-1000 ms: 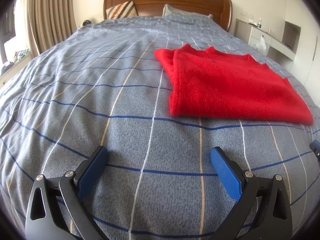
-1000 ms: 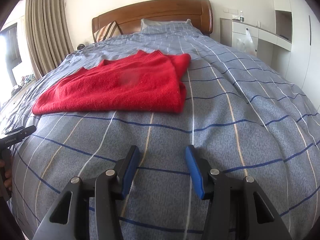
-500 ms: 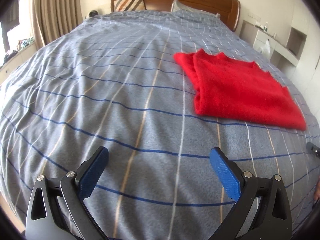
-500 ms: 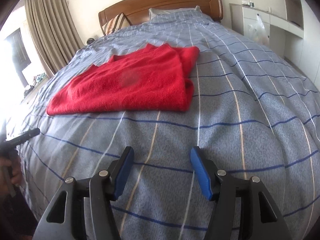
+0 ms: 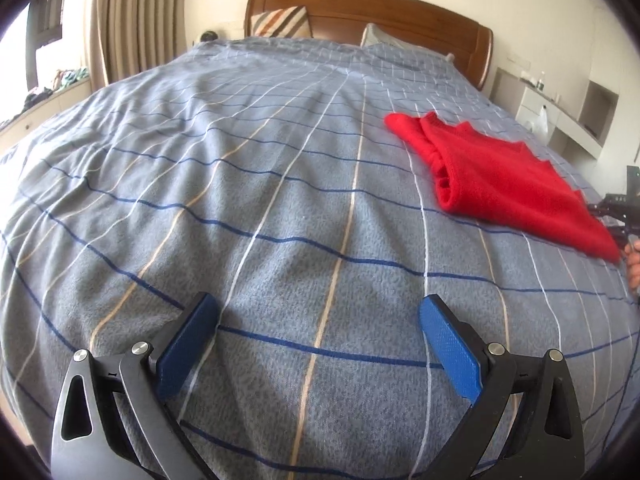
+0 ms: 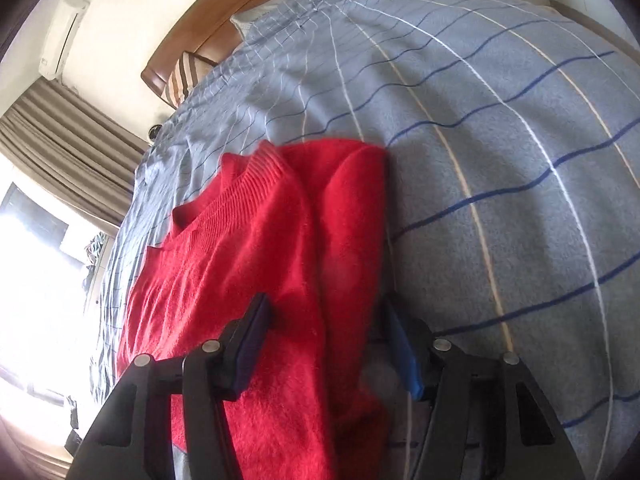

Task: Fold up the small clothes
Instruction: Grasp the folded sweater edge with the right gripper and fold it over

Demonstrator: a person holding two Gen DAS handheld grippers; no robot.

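A folded red sweater (image 5: pixel 500 176) lies on the right side of the bed in the left wrist view. My left gripper (image 5: pixel 318 312) hangs open over bare bedspread, well short and left of it. In the right wrist view the sweater (image 6: pixel 260 240) fills the lower left, ribbed collar pointing away. My right gripper (image 6: pixel 326 304) straddles its near folded edge. One fingertip (image 6: pixel 256 320) rests over the knit, the other sits at the fold's side. Its jaws are closing with the sweater between them, and the pads still stand apart. The right gripper's black frame (image 5: pixel 622 208) and a hand (image 5: pixel 634 264) show by the sweater's far corner.
The bed (image 5: pixel 240 200) wears a grey-blue bedspread with blue, white and tan lines. A wooden headboard (image 5: pixel 360 4) and pillows stand at the far end. Curtains (image 5: pixel 132 12) and a window are at the left, a white shelf unit (image 5: pixel 560 116) at the right.
My right gripper has swung in over the sweater and rolled, so the sweater now lies between its fingers. My left gripper has drifted left, and the sweater sits further right in its view.
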